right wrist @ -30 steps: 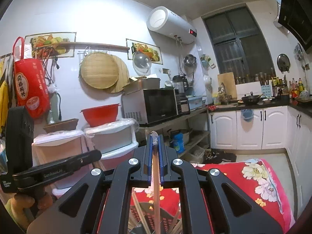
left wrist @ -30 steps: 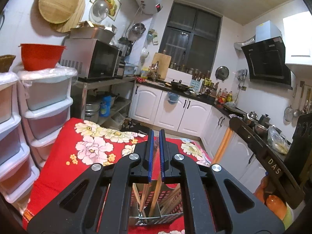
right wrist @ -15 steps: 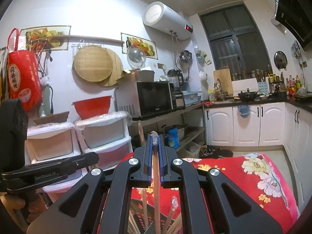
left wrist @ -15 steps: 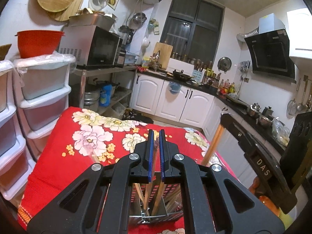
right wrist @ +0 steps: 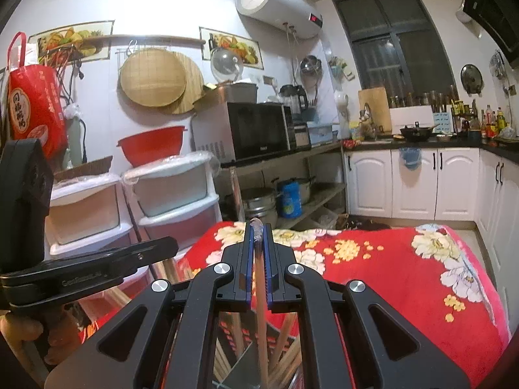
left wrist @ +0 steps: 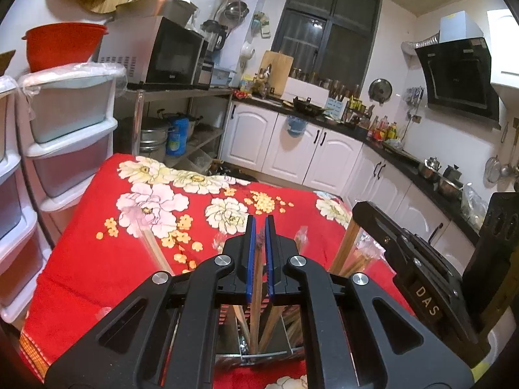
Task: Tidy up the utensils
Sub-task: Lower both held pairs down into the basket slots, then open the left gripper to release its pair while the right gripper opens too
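A metal utensil holder [left wrist: 264,350] stands on the red flowered tablecloth [left wrist: 97,259], with several wooden chopsticks standing in it. My left gripper [left wrist: 260,227] is above the holder, its jaws nearly closed around a chopstick [left wrist: 258,278] that runs down into the holder. My right gripper [right wrist: 259,230] is shut on a plastic-wrapped chopstick [right wrist: 261,308] whose lower end reaches into the holder [right wrist: 240,379]. The right gripper's body shows in the left wrist view [left wrist: 421,278], and the left gripper's body in the right wrist view [right wrist: 81,272].
White plastic drawers [left wrist: 65,129] stand left of the table. A microwave [left wrist: 155,55] sits on a metal rack behind. White cabinets [left wrist: 292,149] and a dark counter run along the back and right. More wrapped chopsticks [left wrist: 152,243] lean out of the holder.
Both grippers have tilted down and lowered toward the holder. The right gripper's chopstick has gone deeper among the others. More of the tablecloth now shows.
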A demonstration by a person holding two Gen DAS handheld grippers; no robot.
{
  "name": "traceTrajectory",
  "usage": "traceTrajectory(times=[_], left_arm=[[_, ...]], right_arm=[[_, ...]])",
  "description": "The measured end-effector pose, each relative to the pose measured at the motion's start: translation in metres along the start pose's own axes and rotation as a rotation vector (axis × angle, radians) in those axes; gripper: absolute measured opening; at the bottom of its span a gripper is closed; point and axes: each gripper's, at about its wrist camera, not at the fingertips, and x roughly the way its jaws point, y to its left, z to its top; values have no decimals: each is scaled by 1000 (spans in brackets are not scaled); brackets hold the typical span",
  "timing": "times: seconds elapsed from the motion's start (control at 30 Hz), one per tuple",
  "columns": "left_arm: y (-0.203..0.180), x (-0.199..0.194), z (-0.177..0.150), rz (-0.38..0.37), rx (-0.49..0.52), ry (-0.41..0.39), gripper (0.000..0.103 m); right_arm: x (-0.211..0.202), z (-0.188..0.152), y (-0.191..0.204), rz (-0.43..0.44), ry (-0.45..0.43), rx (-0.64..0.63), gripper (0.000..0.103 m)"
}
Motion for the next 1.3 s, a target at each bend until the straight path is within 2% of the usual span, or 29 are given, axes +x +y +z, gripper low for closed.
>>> traceTrajectory(times=[0.47,0.5,0.57,0.6,0.67,0.73,1.07,1.3], left_arm=[[1,2,-6,14,19,28,3],[1,0,-6,15,19,28,5],[2,-3,-7,18,17,29,18],[3,-5,-7,19,18,29,21],[4,-6,-7,23,20,27,24],[5,-10,-9,24,20,28,27],[8,-34,-19,42,20,17,45],[10,-50,-32,49,19,17,53]], right_arm=[[8,-24,-2,-22,130,-1,6],[8,-25,-2,-26,141,0,6],[6,-28,-3,-29,154,4,6],[5,-28,-4,-30,154,5,6],[0,-29,-5,-33,160,4,9],[-4,-29,-5,-32,169,12,19],[-29,-33,-6,-55,174,22,31],[-49,-39,-3,-67,173,13,40]])
